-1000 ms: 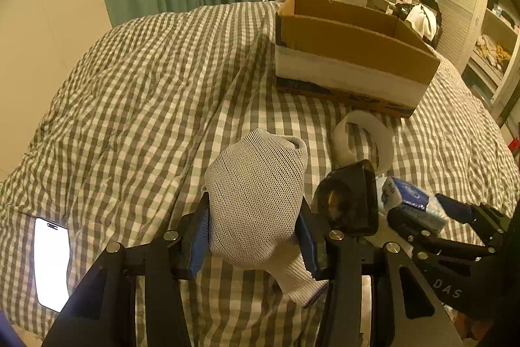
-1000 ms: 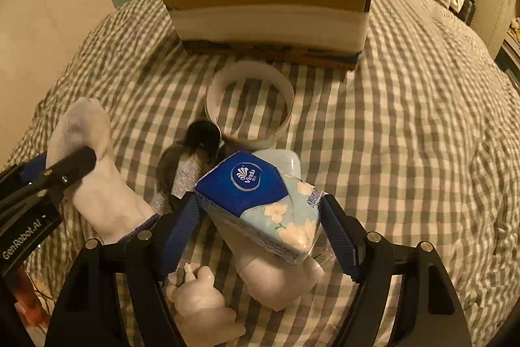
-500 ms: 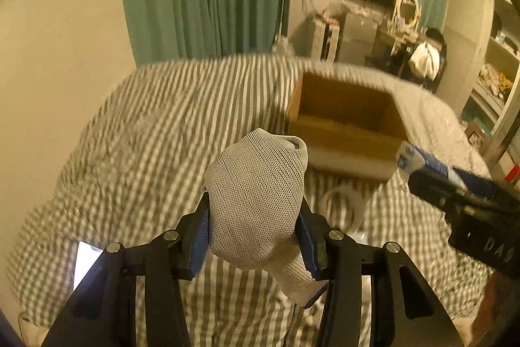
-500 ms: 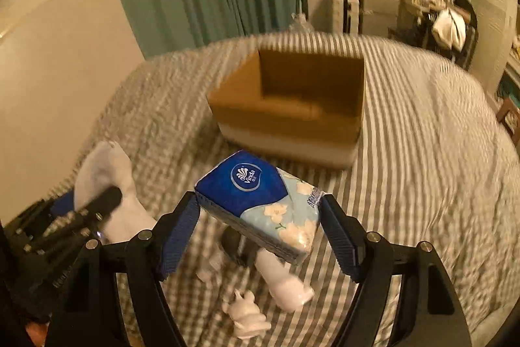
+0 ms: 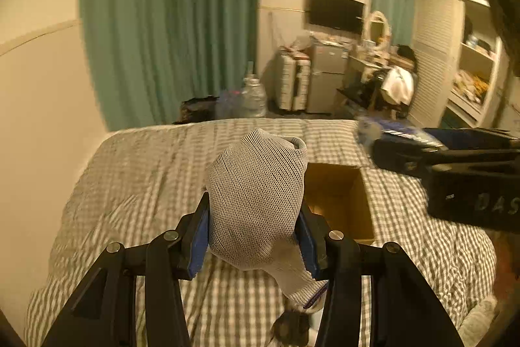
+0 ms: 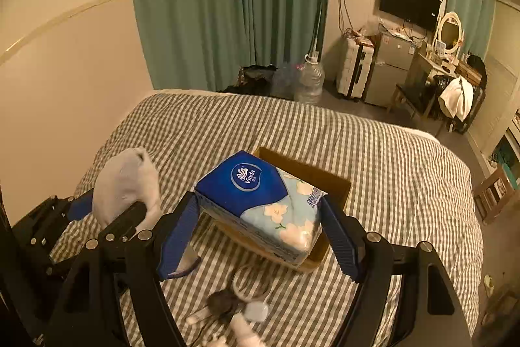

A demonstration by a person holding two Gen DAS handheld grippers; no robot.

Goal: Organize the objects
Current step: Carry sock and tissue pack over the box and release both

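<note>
My left gripper [image 5: 255,236] is shut on a grey-white sock [image 5: 256,200] and holds it high above the bed. My right gripper [image 6: 260,233] is shut on a blue Vinda tissue pack [image 6: 260,200], also raised. An open cardboard box [image 5: 341,200] sits on the checked bedspread below and ahead of both; in the right wrist view the box [image 6: 325,181] lies partly behind the tissue pack. The right gripper shows at the right in the left wrist view [image 5: 455,165]. The left gripper with the sock [image 6: 126,184] shows at the left in the right wrist view.
Small items lie on the bed near me: a white ring [image 6: 247,282], a dark round object [image 6: 221,301] and white pieces [image 6: 247,327]. Green curtains, a water jug [image 6: 308,80], suitcase, fridge and desk stand beyond the bed.
Both grippers have risen high above the bed with their loads. The box now appears smaller and lower, seen from above; the loose items dropped toward the bottom of view.
</note>
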